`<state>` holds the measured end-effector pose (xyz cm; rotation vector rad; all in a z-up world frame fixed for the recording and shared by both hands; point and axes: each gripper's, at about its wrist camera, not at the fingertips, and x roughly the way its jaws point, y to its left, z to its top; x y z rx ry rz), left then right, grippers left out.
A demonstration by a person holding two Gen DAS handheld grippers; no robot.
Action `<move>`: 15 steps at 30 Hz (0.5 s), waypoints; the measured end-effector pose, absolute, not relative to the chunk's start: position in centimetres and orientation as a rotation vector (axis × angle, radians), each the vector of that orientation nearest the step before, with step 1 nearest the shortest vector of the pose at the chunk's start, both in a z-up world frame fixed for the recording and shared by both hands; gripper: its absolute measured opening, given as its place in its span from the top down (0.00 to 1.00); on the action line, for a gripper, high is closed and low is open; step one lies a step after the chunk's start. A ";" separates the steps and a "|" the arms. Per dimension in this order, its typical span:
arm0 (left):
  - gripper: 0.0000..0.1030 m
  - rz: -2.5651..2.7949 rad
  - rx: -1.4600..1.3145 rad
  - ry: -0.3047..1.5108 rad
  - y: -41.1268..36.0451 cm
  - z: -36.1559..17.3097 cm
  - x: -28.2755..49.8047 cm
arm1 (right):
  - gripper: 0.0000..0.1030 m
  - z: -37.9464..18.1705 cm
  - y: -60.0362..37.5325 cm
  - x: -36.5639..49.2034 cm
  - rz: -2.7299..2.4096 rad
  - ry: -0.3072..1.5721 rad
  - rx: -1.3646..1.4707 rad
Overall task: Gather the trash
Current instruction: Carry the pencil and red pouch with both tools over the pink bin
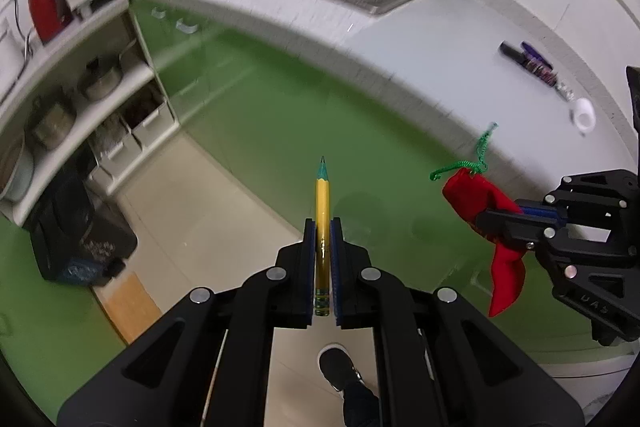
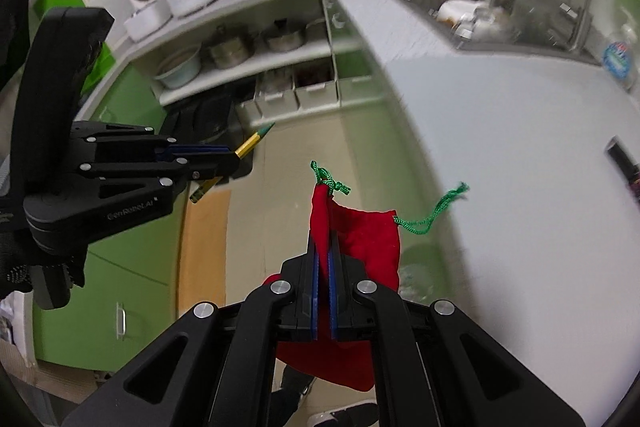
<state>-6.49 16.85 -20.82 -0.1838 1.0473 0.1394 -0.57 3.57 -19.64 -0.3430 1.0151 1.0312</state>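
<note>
Left gripper (image 1: pixel 322 227): clenched on a short yellow wooden pencil (image 1: pixel 322 203) with a green tip, held lengthwise, point forward.
Right gripper (image 2: pixel 322 247): clamped on a red cloth drawstring pouch (image 2: pixel 368 239) with green cords (image 2: pixel 430 217), hanging off the white countertop's (image 2: pixel 500 155) edge.
Location: both items aloft above the beige floor (image 1: pixel 224 211), before green cabinet fronts (image 1: pixel 280 115).
Likely destination: dark bag (image 1: pixel 80 227) by the shelves, unconfirmed.
Advice: keep both grips firm; mind the dangling cords; release only directly above the opening.
</note>
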 end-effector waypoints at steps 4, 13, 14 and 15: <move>0.94 0.133 -0.211 1.072 18.3 -24.7 -6.9 | 0.97 -24.0 5.6 -1.0 1.036 1.068 -0.374; 0.94 0.134 -0.278 1.129 20.7 -35.6 -7.8 | 0.97 -36.5 9.4 -1.1 1.045 1.178 -0.429; 0.94 0.137 -0.285 1.135 20.9 -36.9 -8.0 | 0.97 -38.4 9.8 -1.1 1.046 1.191 -0.438; 0.94 0.138 -0.289 1.138 21.1 -37.8 -8.1 | 0.97 -39.7 10.1 -1.0 1.046 1.200 -0.445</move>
